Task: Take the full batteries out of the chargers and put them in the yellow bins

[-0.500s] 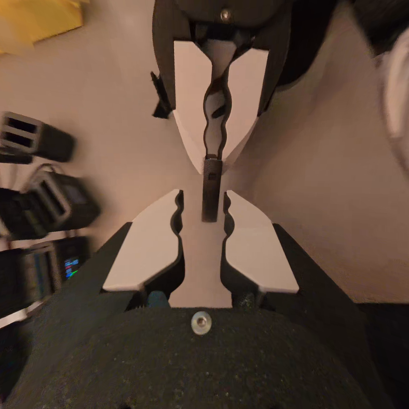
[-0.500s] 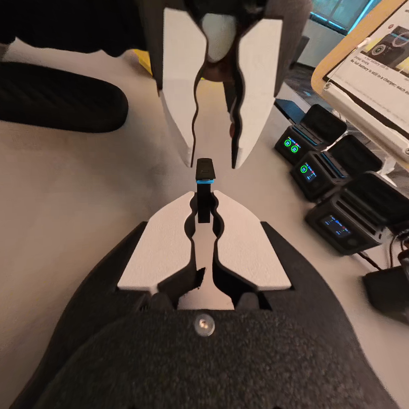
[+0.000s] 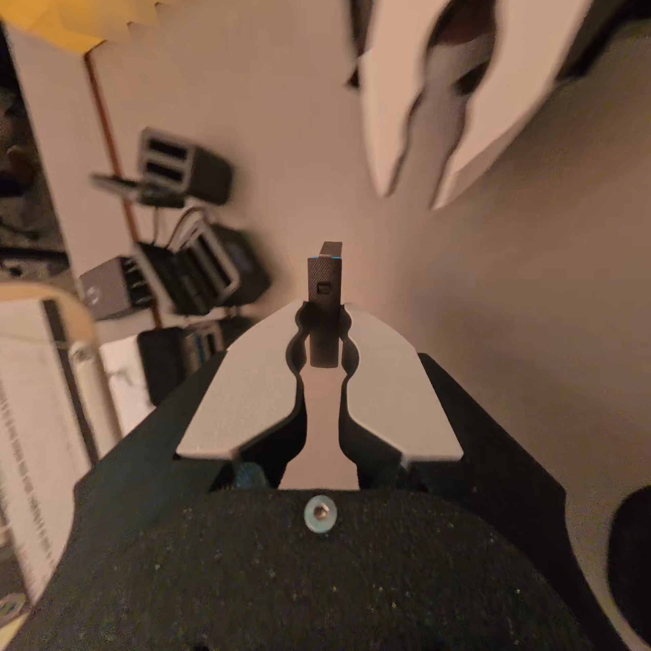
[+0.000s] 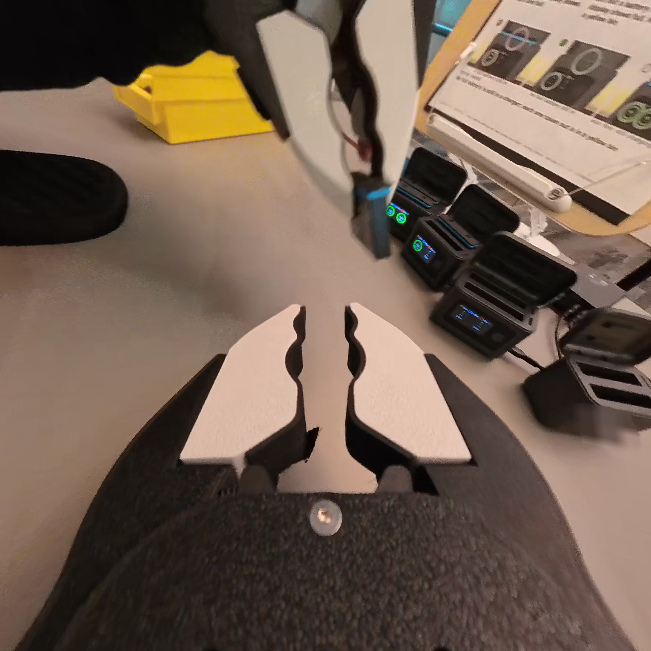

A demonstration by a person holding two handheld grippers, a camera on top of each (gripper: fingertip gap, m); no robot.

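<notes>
- Two grippers show, both above a pale counter (image 4: 105,317).
- Left gripper (image 3: 324,310): its white fingers (image 3: 253,387) are pressed onto one dark battery (image 3: 324,281), which stands upright between the tips, one end jutting out past them.
- Right gripper (image 4: 324,310): its fingers (image 4: 260,387) are spread with a bare gap between them, nothing held.
- In the right wrist view, the left gripper hangs ahead of and above the right one, the battery with its blue edge pinched at its tips.
- One yellow bin (image 4: 197,102) sits on the counter, well ahead and to the left of the right gripper.
- Four black chargers (image 4: 482,324) with lids open stand in a row ahead and to the right of the right gripper; three show lit screens, the nearest shows two slots.
- One printed sheet on a stand (image 4: 549,88) rises behind the chargers.
- In the left wrist view, the chargers lie blurred to the left of the left gripper; their count there is unclear.
</notes>
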